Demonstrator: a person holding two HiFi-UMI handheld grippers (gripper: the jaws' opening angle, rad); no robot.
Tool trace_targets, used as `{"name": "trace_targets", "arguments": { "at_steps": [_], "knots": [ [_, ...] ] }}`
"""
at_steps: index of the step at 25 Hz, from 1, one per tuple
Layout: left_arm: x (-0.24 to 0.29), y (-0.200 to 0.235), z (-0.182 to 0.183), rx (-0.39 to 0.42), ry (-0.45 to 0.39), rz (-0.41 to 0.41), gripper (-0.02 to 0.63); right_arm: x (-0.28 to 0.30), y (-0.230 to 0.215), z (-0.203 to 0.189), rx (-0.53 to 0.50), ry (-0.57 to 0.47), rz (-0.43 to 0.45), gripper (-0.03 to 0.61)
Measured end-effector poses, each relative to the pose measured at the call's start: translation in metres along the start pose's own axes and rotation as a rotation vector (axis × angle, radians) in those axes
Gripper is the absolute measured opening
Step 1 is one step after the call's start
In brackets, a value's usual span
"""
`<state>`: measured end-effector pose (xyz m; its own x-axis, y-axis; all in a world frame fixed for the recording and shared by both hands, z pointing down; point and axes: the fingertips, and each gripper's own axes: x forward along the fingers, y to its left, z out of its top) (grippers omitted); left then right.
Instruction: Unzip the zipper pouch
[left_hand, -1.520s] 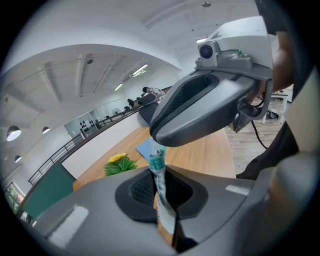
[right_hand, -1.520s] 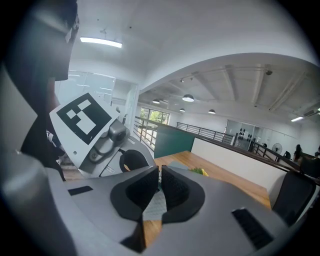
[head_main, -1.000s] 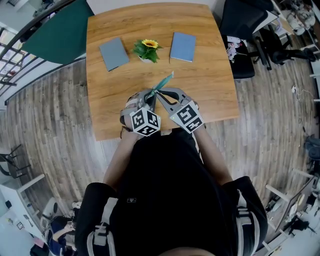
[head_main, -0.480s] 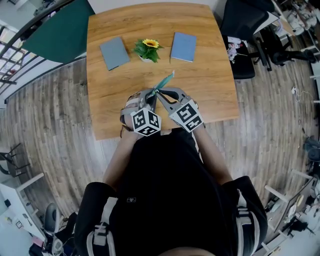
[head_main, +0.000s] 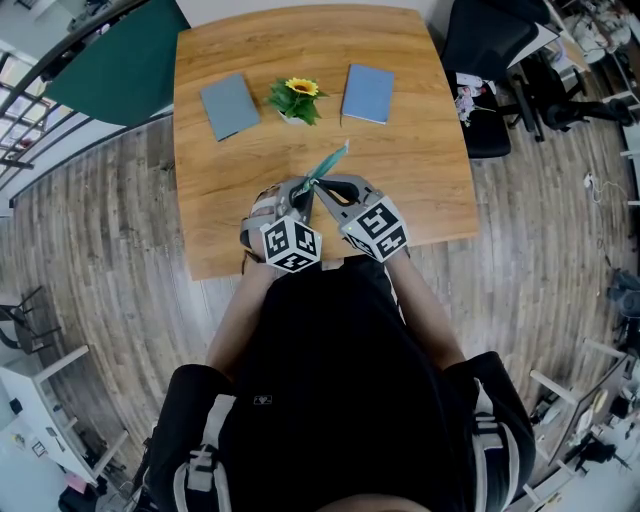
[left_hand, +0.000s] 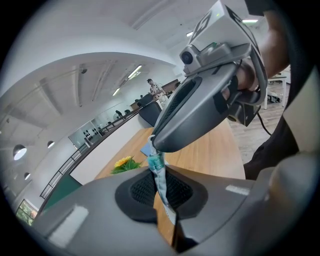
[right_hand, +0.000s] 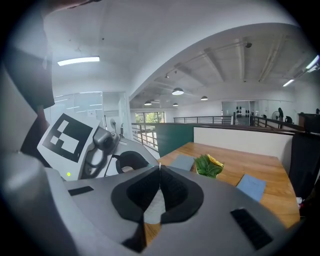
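Note:
A slim teal zipper pouch (head_main: 328, 162) hangs over the near half of the wooden table (head_main: 430, 190), held between both grippers. My left gripper (head_main: 299, 192) is shut on the pouch's lower part; in the left gripper view the teal and grey fabric (left_hand: 159, 175) runs down between its dark pads. My right gripper (head_main: 318, 186) meets the pouch from the right. Its tip (left_hand: 156, 147) sits at the pouch's top end. In the right gripper view the jaws (right_hand: 160, 169) are shut on a thin pull tab, with pale fabric showing lower between the pads.
Two blue-grey notebooks (head_main: 228, 106) (head_main: 367, 93) lie at the table's far side with a small sunflower plant (head_main: 294, 100) between them. A black office chair (head_main: 482, 70) stands off the table's right edge. The person's torso is just behind the near table edge.
The right gripper's marker cube has shifted slightly to the right. The pouch and the left gripper stay where they were.

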<state>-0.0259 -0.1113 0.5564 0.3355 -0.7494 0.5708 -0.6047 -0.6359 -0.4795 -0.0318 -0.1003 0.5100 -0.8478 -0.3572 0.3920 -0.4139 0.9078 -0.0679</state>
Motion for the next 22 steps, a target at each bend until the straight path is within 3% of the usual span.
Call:
{"name": "trace_targets", "arguments": {
  "at_steps": [22],
  "knots": [
    [-0.001,-0.0026,0.0004,-0.037,-0.022,-0.011,0.005,-0.0009,-0.0016,-0.0028,0.0,0.0,-0.073,0.005]
  ]
}}
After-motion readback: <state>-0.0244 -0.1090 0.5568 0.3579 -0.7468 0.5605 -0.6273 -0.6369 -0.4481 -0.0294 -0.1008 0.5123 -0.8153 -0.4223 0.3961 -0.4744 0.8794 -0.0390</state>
